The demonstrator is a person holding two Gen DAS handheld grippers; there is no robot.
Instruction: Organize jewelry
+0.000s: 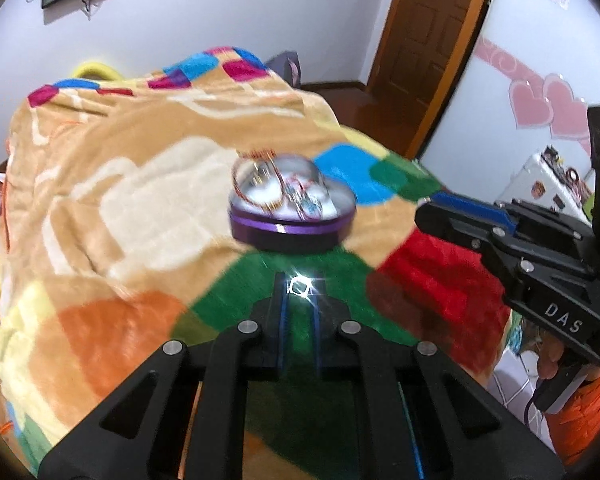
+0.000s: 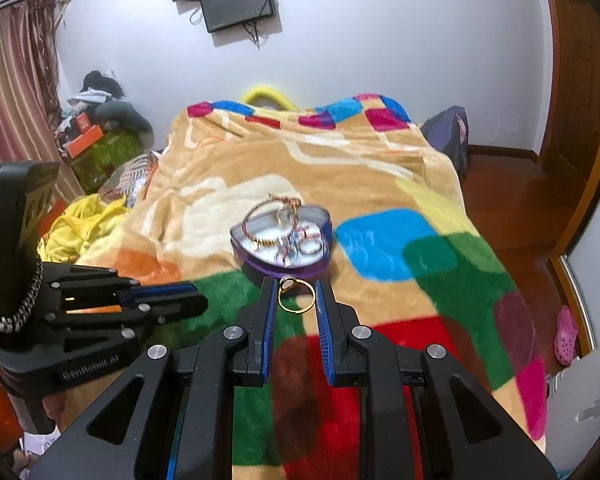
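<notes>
A purple heart-shaped tin holding several bracelets and rings sits on the blanket; it also shows in the right wrist view. My left gripper is shut on a small glinting ring, held just in front of the tin. My right gripper is shut on a gold ring with a pale stone, just short of the tin's near edge. Each gripper shows from the side in the other's view, the right and the left.
A colourful patchwork blanket covers the bed. Yellow cloth and boxes lie left of the bed. A wooden floor, a door and a pink shoe are to the right.
</notes>
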